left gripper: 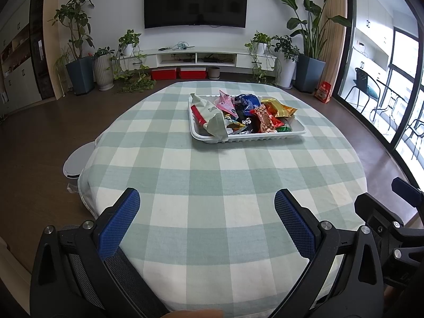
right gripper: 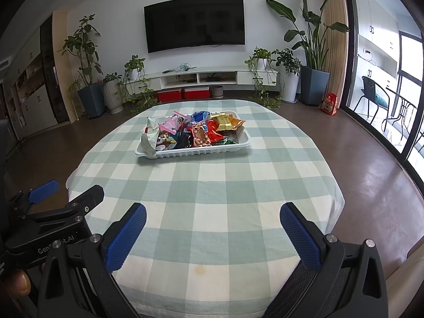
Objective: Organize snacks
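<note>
Left wrist view: left gripper (left gripper: 206, 206) & right gripper (right gripper: 212, 220) both spread wide, empty. Snack packets (left gripper: 246, 114) sit piled in white tray (left gripper: 249, 138) mid-desk (left gripper: 212, 185), well apart from both. Packets likely light, crinkly, slippery; best pinched at sealed edge.

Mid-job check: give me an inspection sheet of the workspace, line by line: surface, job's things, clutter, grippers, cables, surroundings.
Surface: table under a green-and-white checked cloth; a small yellowish stain near the front edge.
Job's things: white tray on the far half of the table, piled with wrapped snacks; a crumpled pale wrapper hangs over its left rim.
Clutter: nothing seen on the cloth outside the tray.
Grippers: left gripper open and empty, above the near edge; right gripper open and empty, beside it.
Cables: nothing seen on the table; some wires on the TV shelf.
Surroundings: wall TV, potted plants, red boxes under the shelf, balcony door on the right.
</note>
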Motion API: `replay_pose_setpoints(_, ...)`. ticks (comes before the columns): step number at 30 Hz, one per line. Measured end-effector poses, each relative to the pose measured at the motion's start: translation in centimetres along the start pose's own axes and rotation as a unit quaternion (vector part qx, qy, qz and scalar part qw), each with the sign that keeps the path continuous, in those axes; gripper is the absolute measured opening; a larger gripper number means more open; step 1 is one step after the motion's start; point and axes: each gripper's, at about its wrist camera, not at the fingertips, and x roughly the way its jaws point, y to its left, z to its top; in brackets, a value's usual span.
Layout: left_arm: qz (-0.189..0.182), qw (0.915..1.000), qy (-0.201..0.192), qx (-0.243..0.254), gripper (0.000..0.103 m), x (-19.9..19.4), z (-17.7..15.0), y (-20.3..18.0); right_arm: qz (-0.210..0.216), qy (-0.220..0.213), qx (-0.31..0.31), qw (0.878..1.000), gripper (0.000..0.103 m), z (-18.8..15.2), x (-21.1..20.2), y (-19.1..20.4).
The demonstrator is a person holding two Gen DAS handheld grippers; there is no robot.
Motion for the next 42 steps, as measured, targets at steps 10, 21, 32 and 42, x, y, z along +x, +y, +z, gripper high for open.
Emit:
replay_pose_setpoints(10,0.0,1.0,0.0,0.0,0.103,0.0,0.0,0.0,0.0,0.002,0.001,1.0,0.103,-0.3,-0.1,-0.1)
replay_pose_setpoints(21,0.0,1.0,0.0,0.001,0.103,0.0,0.0,-0.1,0.0,0.002,0.0,1.0,0.103,-0.3,-0.1,-0.1)
replay_pose_setpoints(32,0.002,1.0,0.0,0.002,0.103,0.0,0.0,-0.2,0.0,0.004,0.0,1.0,0.103,-0.3,-0.2,-0.1)
replay_pose_setpoints(42,0.003,1.0,-0.005,0.004,0.103,0.3,-0.8,0.4,0.0,0.01,0.004,1.0,0.103,-1.2,-0.1,-0.5)
